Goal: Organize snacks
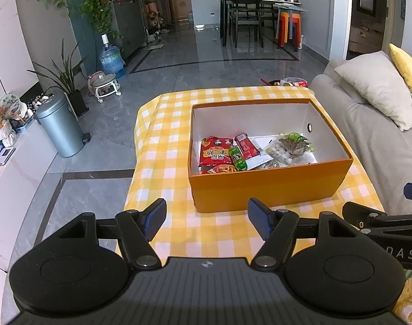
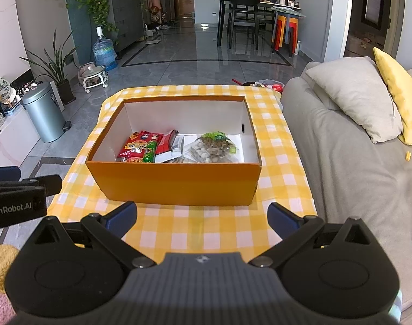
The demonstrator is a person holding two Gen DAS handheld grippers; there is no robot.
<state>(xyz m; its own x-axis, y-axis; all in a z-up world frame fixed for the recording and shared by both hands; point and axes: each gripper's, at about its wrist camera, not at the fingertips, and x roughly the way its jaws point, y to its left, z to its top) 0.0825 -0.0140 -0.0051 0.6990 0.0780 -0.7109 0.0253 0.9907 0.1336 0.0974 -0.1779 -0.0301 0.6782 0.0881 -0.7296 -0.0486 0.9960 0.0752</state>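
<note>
An orange box (image 1: 268, 187) with a white inside stands on the yellow checked tablecloth (image 1: 162, 168); it also shows in the right wrist view (image 2: 176, 181). Inside lie several snack packs: a red bag (image 1: 214, 153), a green pack (image 1: 237, 158), a red bar (image 1: 246, 145), and a clear bag of round sweets (image 1: 284, 151). The same red bag (image 2: 137, 143) and clear bag (image 2: 212, 149) show in the right wrist view. My left gripper (image 1: 207, 218) is open and empty before the box's near wall. My right gripper (image 2: 202, 218) is open and empty, also before the box.
A grey sofa (image 2: 349, 162) with a grey cushion (image 2: 355, 92) and yellow cushion (image 2: 398, 86) runs along the right. A metal bin (image 1: 59, 127) stands on the floor at the left. More snack packs (image 1: 292, 82) lie past the table's far edge.
</note>
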